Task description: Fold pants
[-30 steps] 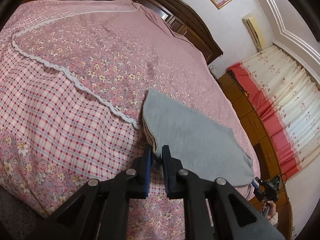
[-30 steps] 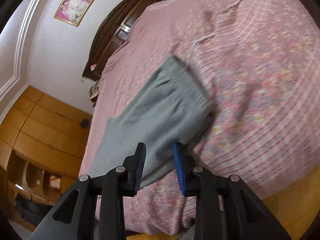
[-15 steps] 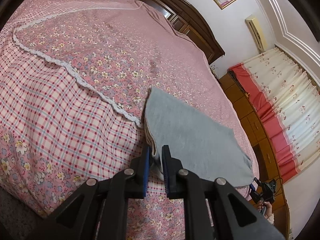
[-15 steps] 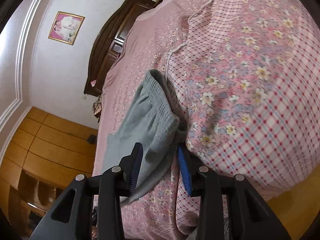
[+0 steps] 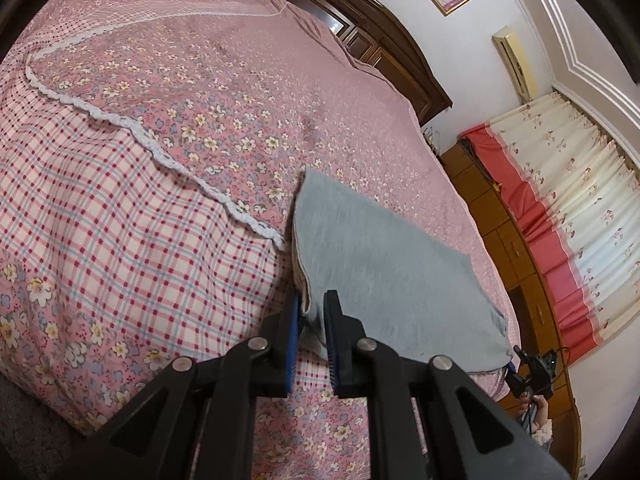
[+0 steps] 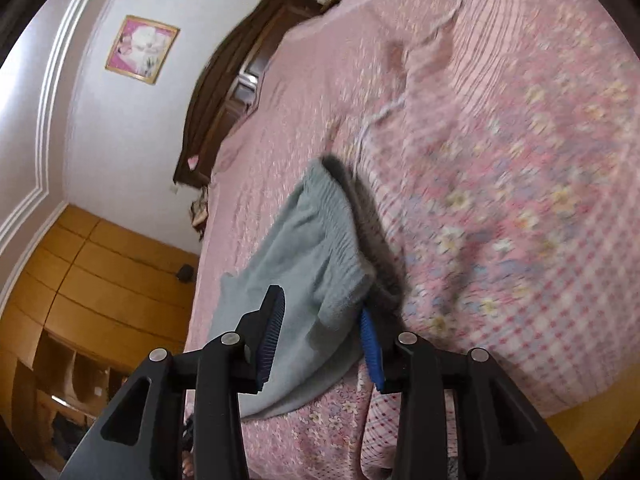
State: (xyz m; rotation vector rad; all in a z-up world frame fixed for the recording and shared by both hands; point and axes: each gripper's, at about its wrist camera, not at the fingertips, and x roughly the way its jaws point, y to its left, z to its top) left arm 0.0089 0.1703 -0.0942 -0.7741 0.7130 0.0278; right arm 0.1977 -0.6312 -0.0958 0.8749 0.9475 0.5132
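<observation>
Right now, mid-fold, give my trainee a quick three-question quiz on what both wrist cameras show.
1. True or false: the left gripper is closed on an edge of the grey pants.
2. Multiple choice: the right gripper is A) open, its jaws spread around the waistband end of the pants; B) clamped shut on the bedspread; C) holding nothing, far from the cloth.
3. Fill in: the pants lie on a pink floral ____ with a white lace trim.

Key: 1 true; 2 A; 3 bedspread.
</observation>
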